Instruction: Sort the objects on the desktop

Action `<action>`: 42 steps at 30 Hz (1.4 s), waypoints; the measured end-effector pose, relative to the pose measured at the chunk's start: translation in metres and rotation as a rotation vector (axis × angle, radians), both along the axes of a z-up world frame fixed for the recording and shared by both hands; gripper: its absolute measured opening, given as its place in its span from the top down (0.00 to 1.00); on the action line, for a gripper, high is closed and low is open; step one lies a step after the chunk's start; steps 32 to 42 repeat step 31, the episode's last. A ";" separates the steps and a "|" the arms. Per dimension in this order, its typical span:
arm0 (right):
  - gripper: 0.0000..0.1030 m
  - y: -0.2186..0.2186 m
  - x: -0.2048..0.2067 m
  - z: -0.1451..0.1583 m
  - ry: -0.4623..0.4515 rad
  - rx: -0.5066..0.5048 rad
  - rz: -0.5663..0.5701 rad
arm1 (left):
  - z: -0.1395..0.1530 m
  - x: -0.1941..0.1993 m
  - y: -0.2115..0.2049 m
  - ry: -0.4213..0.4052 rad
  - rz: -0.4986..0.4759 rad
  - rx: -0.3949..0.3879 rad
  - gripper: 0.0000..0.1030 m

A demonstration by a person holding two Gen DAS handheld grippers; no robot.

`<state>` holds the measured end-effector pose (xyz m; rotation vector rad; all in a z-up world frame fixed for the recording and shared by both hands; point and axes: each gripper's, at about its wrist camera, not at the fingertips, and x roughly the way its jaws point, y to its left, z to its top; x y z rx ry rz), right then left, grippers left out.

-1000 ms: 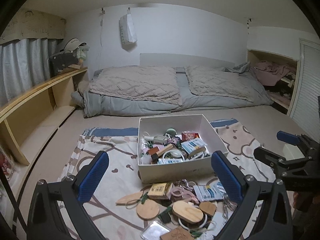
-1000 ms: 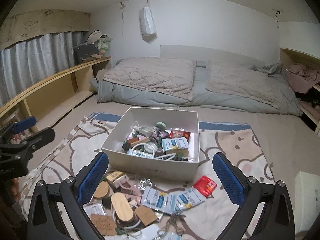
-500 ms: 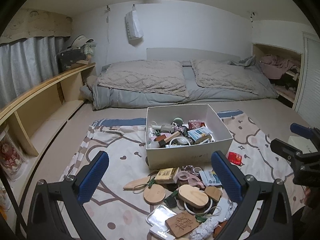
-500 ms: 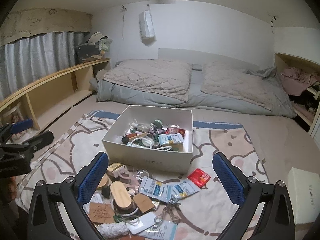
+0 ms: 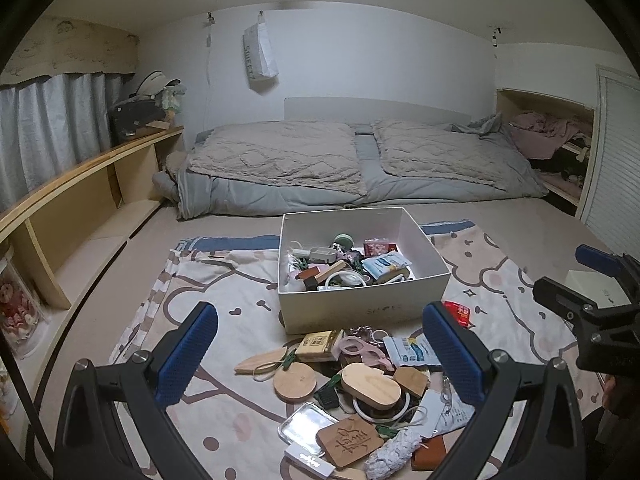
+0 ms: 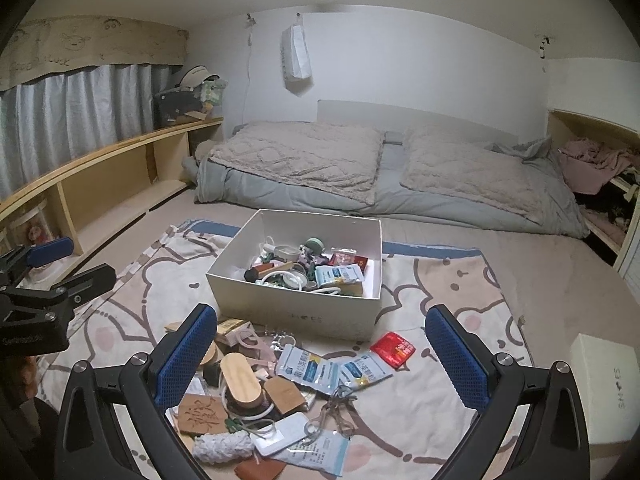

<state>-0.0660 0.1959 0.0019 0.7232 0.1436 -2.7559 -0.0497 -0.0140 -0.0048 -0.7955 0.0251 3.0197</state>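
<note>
A white cardboard box (image 5: 362,308) (image 6: 296,308) partly filled with small items stands on a patterned mat (image 5: 224,300) (image 6: 452,292). In front of it lies a pile of loose objects: an oval wooden box (image 5: 370,385) (image 6: 241,378), a round wooden disc (image 5: 295,376), blue-white sachets (image 6: 318,370), a red packet (image 6: 394,349) (image 5: 460,312), a carved wooden tag (image 5: 350,442). My left gripper (image 5: 320,354) hovers open above the pile. My right gripper (image 6: 322,356) is open too, with nothing between its fingers. Each gripper shows at the edge of the other's view.
A low bed with grey bedding (image 5: 360,160) runs along the back wall. A wooden shelf unit (image 5: 80,200) lines the left side. A white lid (image 6: 604,380) lies at the mat's right edge. A cluttered niche (image 5: 552,140) is at the back right.
Both grippers have pulled back and risen from the box, so more of the loose pile and the mat shows below them. Both stay open.
</note>
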 end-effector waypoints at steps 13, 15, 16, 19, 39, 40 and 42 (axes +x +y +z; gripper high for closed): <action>0.00 0.000 -0.003 -0.002 -0.008 -0.014 -0.011 | -0.002 0.000 -0.004 -0.021 -0.002 0.013 0.00; 0.00 0.000 -0.003 -0.002 -0.010 -0.016 -0.012 | -0.002 -0.001 -0.003 -0.022 -0.005 0.013 0.00; 0.00 0.001 -0.002 -0.002 -0.010 -0.017 -0.012 | -0.002 -0.001 -0.004 -0.023 -0.004 0.013 0.00; 0.00 0.002 -0.002 -0.001 -0.012 -0.021 -0.012 | -0.002 -0.001 -0.004 -0.021 -0.005 0.013 0.00; 0.00 0.001 -0.001 -0.001 -0.019 -0.018 -0.006 | -0.003 -0.002 -0.005 -0.019 0.007 0.007 0.00; 0.00 0.001 -0.001 -0.001 -0.019 -0.018 -0.006 | -0.003 -0.002 -0.005 -0.019 0.007 0.007 0.00; 0.00 0.001 -0.001 -0.001 -0.019 -0.018 -0.006 | -0.003 -0.002 -0.005 -0.019 0.007 0.007 0.00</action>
